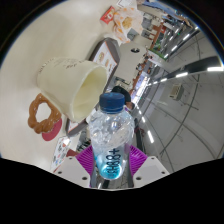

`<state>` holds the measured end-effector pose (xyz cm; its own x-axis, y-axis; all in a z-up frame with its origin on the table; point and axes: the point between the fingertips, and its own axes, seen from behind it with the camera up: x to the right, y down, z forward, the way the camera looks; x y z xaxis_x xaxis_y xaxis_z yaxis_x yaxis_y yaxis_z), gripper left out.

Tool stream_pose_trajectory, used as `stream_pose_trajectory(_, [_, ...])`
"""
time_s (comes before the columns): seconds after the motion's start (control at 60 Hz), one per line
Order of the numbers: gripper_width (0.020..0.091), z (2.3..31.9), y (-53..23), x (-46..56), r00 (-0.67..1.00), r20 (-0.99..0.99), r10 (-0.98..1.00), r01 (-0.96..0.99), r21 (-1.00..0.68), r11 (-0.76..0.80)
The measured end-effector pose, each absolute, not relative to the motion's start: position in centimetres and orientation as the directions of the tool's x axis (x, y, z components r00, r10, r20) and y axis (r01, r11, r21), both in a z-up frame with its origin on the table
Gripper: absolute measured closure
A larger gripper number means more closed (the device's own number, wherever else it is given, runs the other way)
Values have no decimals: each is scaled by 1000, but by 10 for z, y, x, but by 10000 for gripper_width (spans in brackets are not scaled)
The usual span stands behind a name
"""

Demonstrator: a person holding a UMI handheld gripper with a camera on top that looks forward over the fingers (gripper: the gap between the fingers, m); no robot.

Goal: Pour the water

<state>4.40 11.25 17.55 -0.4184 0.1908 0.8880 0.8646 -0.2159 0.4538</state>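
A clear plastic water bottle with a blue cap and a blue label stands between the purple pads of my gripper. Both pads press against its lower body, so the gripper is shut on it. The whole scene looks tilted, and the bottle's cap end points toward a cream-coloured cup just beyond it. The cup's open mouth faces the bottle's cap. I cannot see any water flowing.
A ring-shaped brown and white thing lies beside the cup. Behind are a dark table surface, white furniture and cluttered items farther off.
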Motion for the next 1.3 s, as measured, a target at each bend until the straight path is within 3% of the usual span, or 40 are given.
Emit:
stream_pose_trajectory(0.133, [684, 185, 112, 47, -258, 948, 186, 924, 298, -241])
stream_pose_trajectory(0.317, [682, 198, 112, 46, 289, 942, 167, 934, -240, -265])
stream_pose_trajectory(0.433, [682, 206, 115, 54, 579, 804, 135, 800, -528, -285])
stream_pose_trajectory(0.6, [682, 173, 125, 64, 901, 417, 119, 430, -824, -369])
stream_pose_trajectory(0.833, [679, 109, 133, 68, 987, 97, 129, 146, -878, -456])
stream_pose_trajectory(1.033, [670, 56, 127, 78, 994, 8, 112, 67, -843, -533])
stream_pose_trajectory(1.183, [641, 59, 128, 78, 993, 8, 116, 64, -870, -488])
stream_pose_trajectory(1.3, [551, 59, 125, 79, 994, 13, 113, 68, -864, -499])
